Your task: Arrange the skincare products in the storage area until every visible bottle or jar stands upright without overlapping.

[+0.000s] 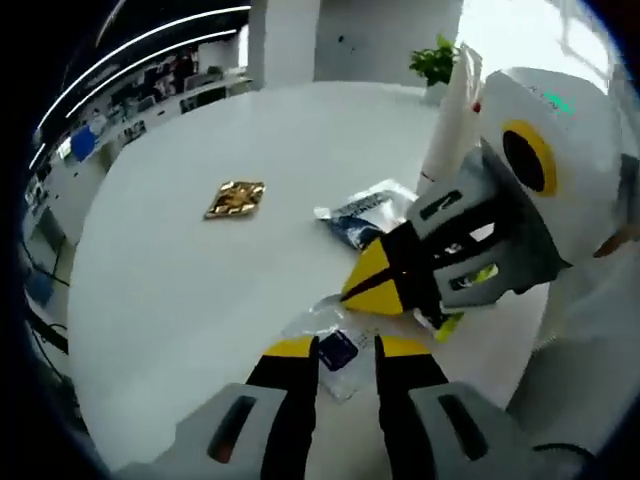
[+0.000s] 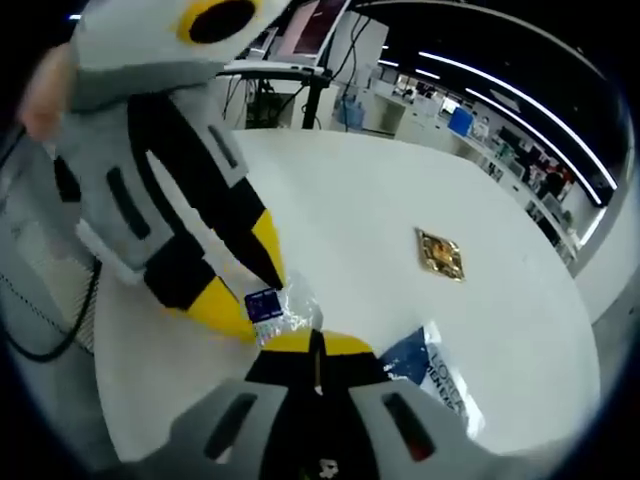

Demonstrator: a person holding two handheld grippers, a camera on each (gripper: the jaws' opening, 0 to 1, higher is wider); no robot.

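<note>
A small clear plastic packet with a dark blue label (image 1: 335, 350) lies between the yellow-tipped jaws of my left gripper (image 1: 345, 348), which are closed to a narrow gap on it. My right gripper (image 1: 360, 285) comes in from the right, its jaws together at the packet's crinkled edge. In the right gripper view the right gripper (image 2: 315, 345) is pinched on that edge of the packet (image 2: 285, 310), while the left gripper (image 2: 245, 280) holds the labelled end. A blue and white sachet (image 1: 365, 215) (image 2: 435, 375) lies flat nearby. A white tube (image 1: 450, 110) stands behind the right gripper.
All this is on a round white table (image 1: 200, 290) (image 2: 400, 190). A flat gold packet (image 1: 235, 198) (image 2: 440, 253) lies apart toward the middle. A potted plant (image 1: 435, 62) stands at the far edge. Office desks and shelves lie beyond the table.
</note>
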